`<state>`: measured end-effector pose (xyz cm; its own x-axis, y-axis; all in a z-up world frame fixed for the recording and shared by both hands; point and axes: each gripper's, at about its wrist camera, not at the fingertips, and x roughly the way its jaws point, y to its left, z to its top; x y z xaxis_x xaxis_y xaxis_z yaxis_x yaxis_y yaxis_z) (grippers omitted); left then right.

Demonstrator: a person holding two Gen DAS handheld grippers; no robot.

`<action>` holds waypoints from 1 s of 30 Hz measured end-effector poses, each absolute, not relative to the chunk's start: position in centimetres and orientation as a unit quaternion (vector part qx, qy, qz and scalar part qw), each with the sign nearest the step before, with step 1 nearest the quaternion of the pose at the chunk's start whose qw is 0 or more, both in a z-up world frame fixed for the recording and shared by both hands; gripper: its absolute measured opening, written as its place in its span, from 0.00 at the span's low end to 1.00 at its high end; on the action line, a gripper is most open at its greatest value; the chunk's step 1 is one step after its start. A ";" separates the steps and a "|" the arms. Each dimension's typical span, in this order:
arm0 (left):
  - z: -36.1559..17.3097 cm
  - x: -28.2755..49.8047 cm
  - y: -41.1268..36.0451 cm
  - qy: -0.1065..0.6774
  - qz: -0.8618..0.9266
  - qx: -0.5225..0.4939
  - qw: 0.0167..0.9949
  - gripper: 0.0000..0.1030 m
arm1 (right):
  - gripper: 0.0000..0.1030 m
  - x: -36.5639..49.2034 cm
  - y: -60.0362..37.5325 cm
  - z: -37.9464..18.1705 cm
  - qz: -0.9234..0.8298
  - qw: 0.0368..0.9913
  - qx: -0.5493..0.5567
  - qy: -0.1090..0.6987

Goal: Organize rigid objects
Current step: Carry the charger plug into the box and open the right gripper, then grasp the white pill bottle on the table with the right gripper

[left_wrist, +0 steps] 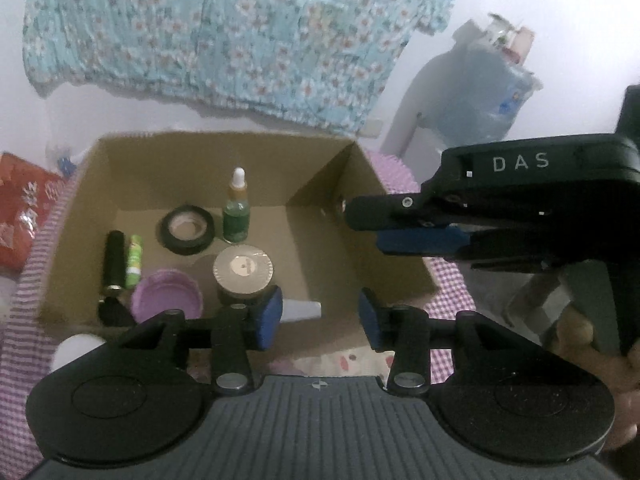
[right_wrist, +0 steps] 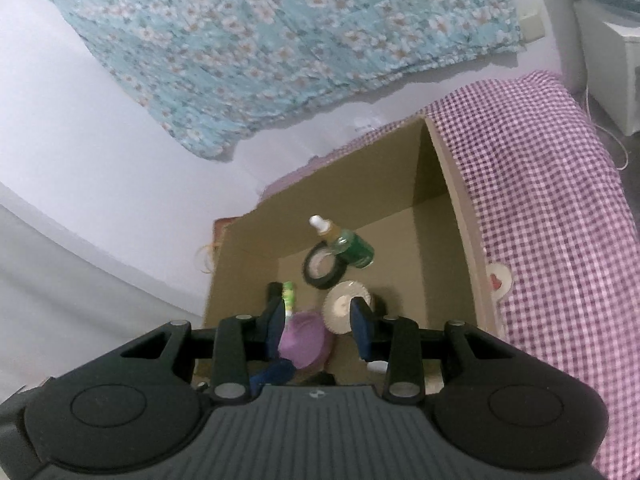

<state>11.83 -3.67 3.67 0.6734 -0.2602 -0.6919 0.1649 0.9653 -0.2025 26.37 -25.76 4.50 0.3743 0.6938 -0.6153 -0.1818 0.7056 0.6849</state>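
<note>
An open cardboard box (left_wrist: 328, 184) (right_wrist: 452, 216) holds a green dropper bottle (left_wrist: 236, 216) (right_wrist: 352, 248), a black tape roll (left_wrist: 188, 230) (right_wrist: 324, 266), a gold-lidded jar (left_wrist: 243, 270) (right_wrist: 344, 306), a purple lid (left_wrist: 166, 294) (right_wrist: 304, 338), a black tube (left_wrist: 114, 262), a green lip balm (left_wrist: 134, 260) (right_wrist: 289, 294) and a grey-white nozzle (left_wrist: 302, 310). My left gripper (left_wrist: 318, 316) is open and empty above the box's near edge. My right gripper (right_wrist: 318, 328) is open and empty over the box; it shows side-on in the left wrist view (left_wrist: 362, 222).
The box sits on a purple checked cloth (right_wrist: 560, 220). A floral blue fabric (left_wrist: 224, 32) hangs on the wall behind. A red packet (left_wrist: 20, 216) lies left of the box. A water jug (left_wrist: 480, 88) stands at back right.
</note>
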 end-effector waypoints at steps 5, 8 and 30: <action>5.4 8.8 -2.2 0.368 -0.108 -0.050 0.922 0.45 | 0.38 23.1 -25.6 6.2 0.295 0.783 0.272 0.475; 5.9 7.5 -0.9 0.359 -0.089 -0.050 0.928 0.46 | 0.40 21.6 -24.1 6.8 0.313 0.775 0.265 0.480; 1.0 8.1 6.9 0.392 0.017 -0.085 0.916 0.55 | 0.43 21.1 -8.8 3.8 0.344 0.743 0.132 0.559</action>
<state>8.14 6.87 1.00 0.6925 -0.0354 -0.7205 -0.0977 0.9850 -0.1423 21.14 -8.81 3.85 0.1381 0.6584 -0.7399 -0.3620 0.7289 0.5811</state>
